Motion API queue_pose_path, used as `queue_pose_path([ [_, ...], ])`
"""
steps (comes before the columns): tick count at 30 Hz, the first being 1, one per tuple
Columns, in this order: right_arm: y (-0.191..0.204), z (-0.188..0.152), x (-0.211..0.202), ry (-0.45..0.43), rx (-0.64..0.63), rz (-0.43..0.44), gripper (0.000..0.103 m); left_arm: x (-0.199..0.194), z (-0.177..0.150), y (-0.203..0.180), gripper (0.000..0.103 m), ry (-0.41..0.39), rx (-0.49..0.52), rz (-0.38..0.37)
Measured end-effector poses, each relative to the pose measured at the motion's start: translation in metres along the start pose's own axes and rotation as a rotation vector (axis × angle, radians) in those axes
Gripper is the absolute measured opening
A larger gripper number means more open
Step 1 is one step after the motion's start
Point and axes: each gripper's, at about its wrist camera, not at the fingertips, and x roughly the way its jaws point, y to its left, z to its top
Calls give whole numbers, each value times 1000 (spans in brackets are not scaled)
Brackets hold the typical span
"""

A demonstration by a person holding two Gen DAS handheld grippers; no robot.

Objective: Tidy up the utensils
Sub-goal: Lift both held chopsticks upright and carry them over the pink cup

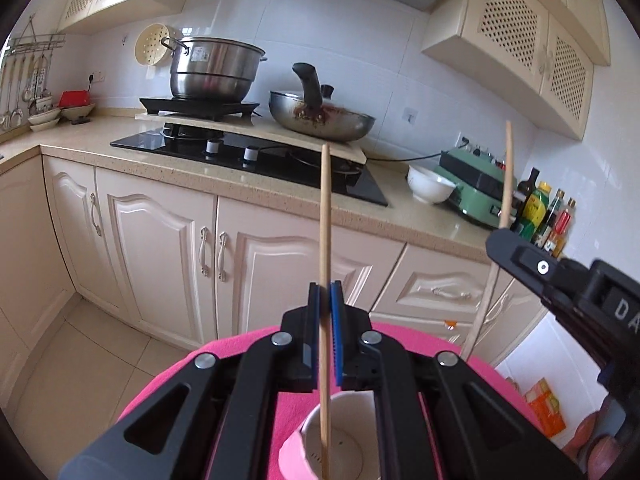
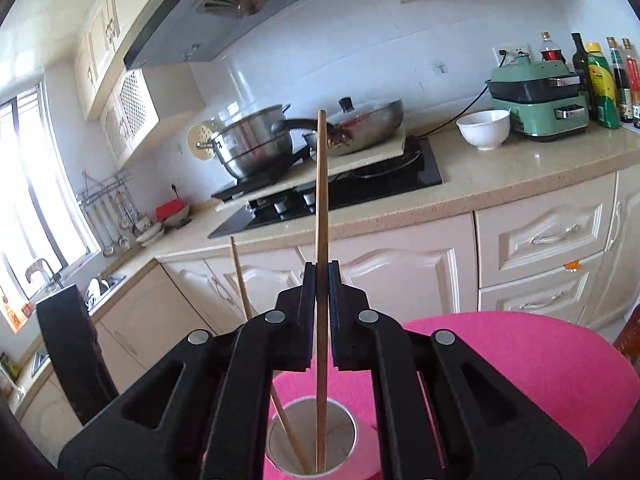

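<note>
Between your left gripper (image 1: pixel 325 300) fingers (image 1: pixel 314 320), closed to a narrow slit, a chopstick (image 1: pixel 325 240) stands upright, its long axis vertical, its lower end already inside the white cup (image 1: pixel 340 444) directly below. At the right edge your right gripper (image 1: pixel 520 256) carries a second chopstick (image 1: pixel 505 184), also near vertical and slanting down toward the same cup; whether its tip is inside is hidden here. The cup sits on a pink-covered surface (image 1: pixel 480 364) facing kitchen cabinets and a cooktop.

From the right wrist, your right gripper (image 2: pixel 322 300) fingers (image 2: pixel 308 312) pinch the darker chopstick (image 2: pixel 322 220) upright, tip down in the cup (image 2: pixel 276 428). The left-held chopstick (image 2: pixel 290 436) leans in the cup just beside it. Both grippers sit above the cup, so releasing looks like the step ahead. The pink surface (image 2: pixel 520 368) spreads rightward; a pot, wok, bowl and bottles sit on the counter behind.
</note>
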Motion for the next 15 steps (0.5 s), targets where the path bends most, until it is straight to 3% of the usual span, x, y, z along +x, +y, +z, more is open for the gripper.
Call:
queue_pose_path([
  [15,7,-36,-21,100,-51,-29,7,-31,-25,0,7,103,32,-1],
])
